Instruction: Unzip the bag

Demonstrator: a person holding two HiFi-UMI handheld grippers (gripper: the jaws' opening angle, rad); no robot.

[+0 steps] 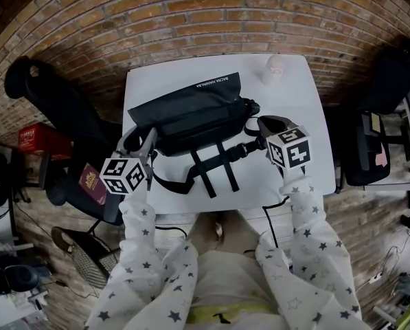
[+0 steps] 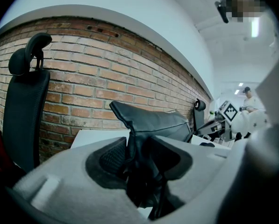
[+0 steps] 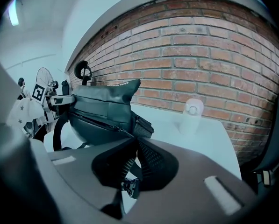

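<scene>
Left claw (image 1: 147, 141): clamped on the soft left end of the bag (image 1: 191, 115); best kept firm as an anchor.
Bag: black, flap-topped, straps trailing; lies mid-counter (image 1: 290, 177), towards the brick wall.
Right claw (image 1: 261, 125): pinched shut at the bag's right end, apparently on the zipper pull (image 3: 130, 186); draw along the zipper, not upward.

table (image 1: 297, 112) bare right of bag (image 1: 191, 119); white bottle (image 1: 274, 67) behind
</scene>
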